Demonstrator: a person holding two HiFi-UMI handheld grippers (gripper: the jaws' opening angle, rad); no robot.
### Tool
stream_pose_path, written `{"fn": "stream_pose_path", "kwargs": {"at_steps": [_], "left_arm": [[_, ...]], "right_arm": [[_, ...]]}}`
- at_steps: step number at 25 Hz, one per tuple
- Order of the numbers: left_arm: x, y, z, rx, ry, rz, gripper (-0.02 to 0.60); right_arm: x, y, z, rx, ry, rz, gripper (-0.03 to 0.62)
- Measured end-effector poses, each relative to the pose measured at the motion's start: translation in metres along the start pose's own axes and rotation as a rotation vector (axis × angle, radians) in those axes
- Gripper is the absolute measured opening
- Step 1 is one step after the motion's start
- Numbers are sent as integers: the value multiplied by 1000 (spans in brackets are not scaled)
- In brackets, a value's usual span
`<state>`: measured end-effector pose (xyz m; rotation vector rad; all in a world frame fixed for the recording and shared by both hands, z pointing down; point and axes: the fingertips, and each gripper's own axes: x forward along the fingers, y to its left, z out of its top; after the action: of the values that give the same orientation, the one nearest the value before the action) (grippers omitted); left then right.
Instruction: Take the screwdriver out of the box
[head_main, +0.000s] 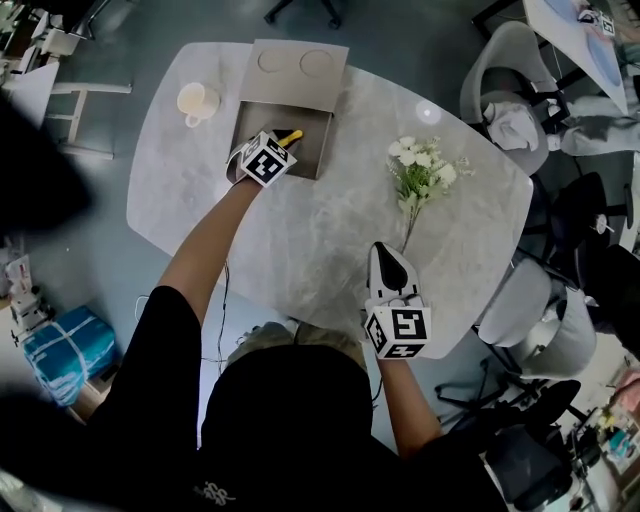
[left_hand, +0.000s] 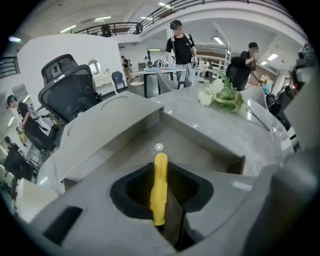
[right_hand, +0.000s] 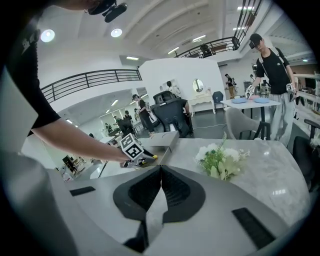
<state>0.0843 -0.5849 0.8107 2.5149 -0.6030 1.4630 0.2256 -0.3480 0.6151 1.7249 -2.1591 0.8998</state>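
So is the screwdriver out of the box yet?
Not yet. Done: the box has its lid flipped open. In hand: the left gripper is down in the box, jaws pinching the yellow screwdriver. Left: lift it out; it's still inside. The right gripper hangs shut and empty over the table.

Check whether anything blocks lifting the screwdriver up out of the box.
Nothing visible does. The box stands open, lid folded back; the left gripper holds the screwdriver inside, with nothing above it.
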Motion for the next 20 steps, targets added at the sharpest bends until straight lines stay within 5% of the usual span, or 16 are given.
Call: {"fn": "stream_pose_path", "kwargs": {"at_steps": [6, 15, 20], "left_arm": [[-34, 17, 17, -37, -96, 80, 92], [-161, 31, 35, -309, -377, 213, 87], [-252, 2, 39, -432, -577, 255, 87]], "right_arm": [[-10, 5, 7, -10, -25, -3, 12], [-24, 25, 11, -53, -33, 43, 12], [-31, 53, 24, -122, -51, 98, 12]]}}
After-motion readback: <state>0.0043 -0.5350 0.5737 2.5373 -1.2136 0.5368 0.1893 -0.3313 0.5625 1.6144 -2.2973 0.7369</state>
